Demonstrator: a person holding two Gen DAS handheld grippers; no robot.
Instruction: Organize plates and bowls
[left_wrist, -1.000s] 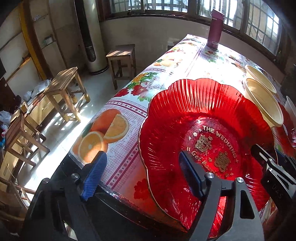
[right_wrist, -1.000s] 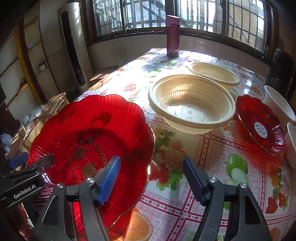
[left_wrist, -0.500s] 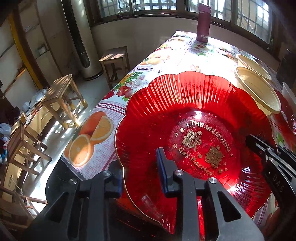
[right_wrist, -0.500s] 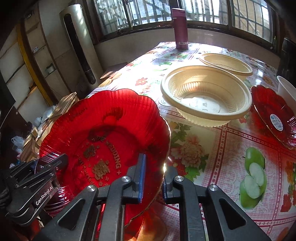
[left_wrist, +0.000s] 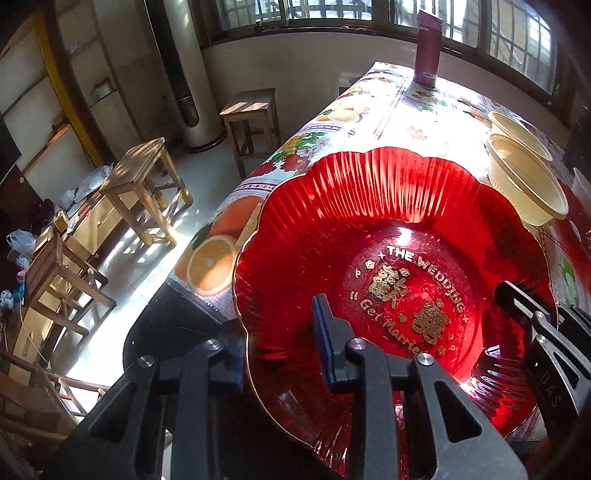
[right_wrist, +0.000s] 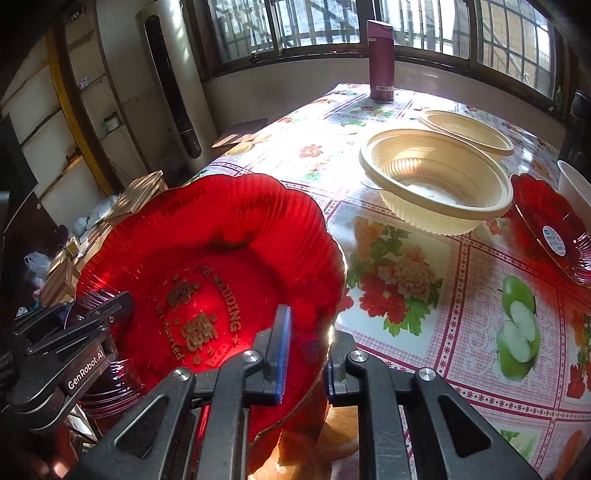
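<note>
A large red scalloped plate (left_wrist: 388, 221) with gold wedding lettering is held off the near corner of the table, tilted. My left gripper (left_wrist: 280, 343) is shut on its left rim. My right gripper (right_wrist: 306, 350) is shut on its right rim, and the plate (right_wrist: 207, 236) fills the left of that view. Each gripper shows at the edge of the other's view. Two cream plastic bowls (right_wrist: 436, 181) sit on the flowered tablecloth (right_wrist: 399, 266) beyond it. A smaller red plate (right_wrist: 546, 229) lies at the right.
A maroon bottle (right_wrist: 381, 61) stands at the table's far end by the window. A white bowl (right_wrist: 576, 188) sits at the far right edge. Wooden stools (left_wrist: 144, 177) and a tall white floor unit (left_wrist: 177, 74) stand on the floor left of the table.
Both grippers went from open to shut on opposite rims of the large red plate. The plate has risen and tilted off the tablecloth.
</note>
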